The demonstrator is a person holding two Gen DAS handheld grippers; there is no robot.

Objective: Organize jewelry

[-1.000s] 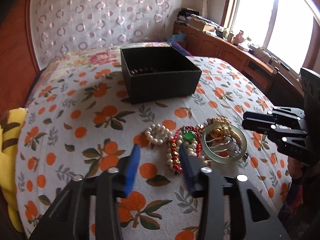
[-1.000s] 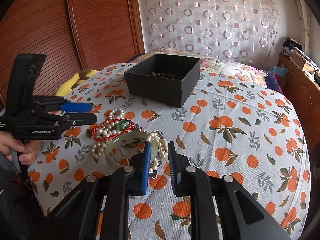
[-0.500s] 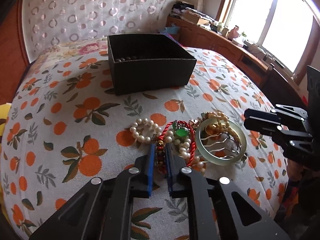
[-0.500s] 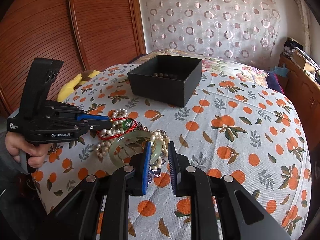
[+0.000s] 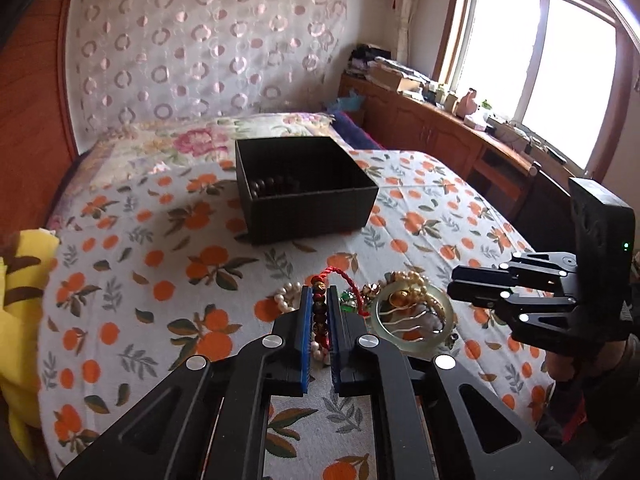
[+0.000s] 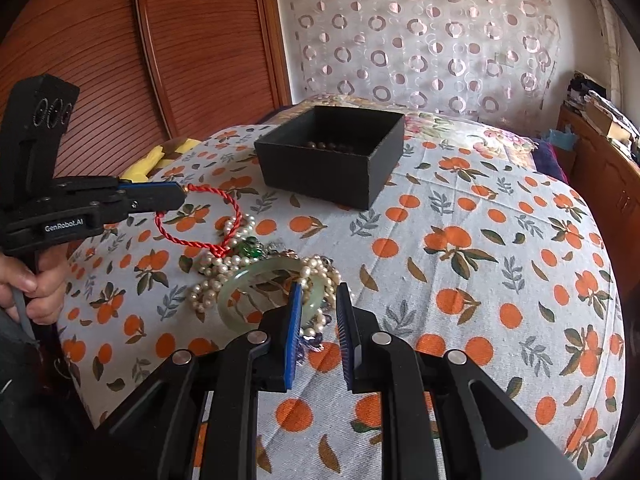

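Red cord bracelet hangs clamped in left gripper (beads between pads); right gripper slightly parted, empty.

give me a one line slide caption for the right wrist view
Left gripper lifts a red cord bracelet from the jewelry pile while the right gripper waits by the jade bangle, black box behind.

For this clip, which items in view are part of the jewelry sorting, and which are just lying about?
Part of the job:
- red cord bracelet, pinched in the left gripper
- jade bangle
- pearl strands
- black box holding dark beads

Lying about:
- yellow cloth
- windowsill clutter
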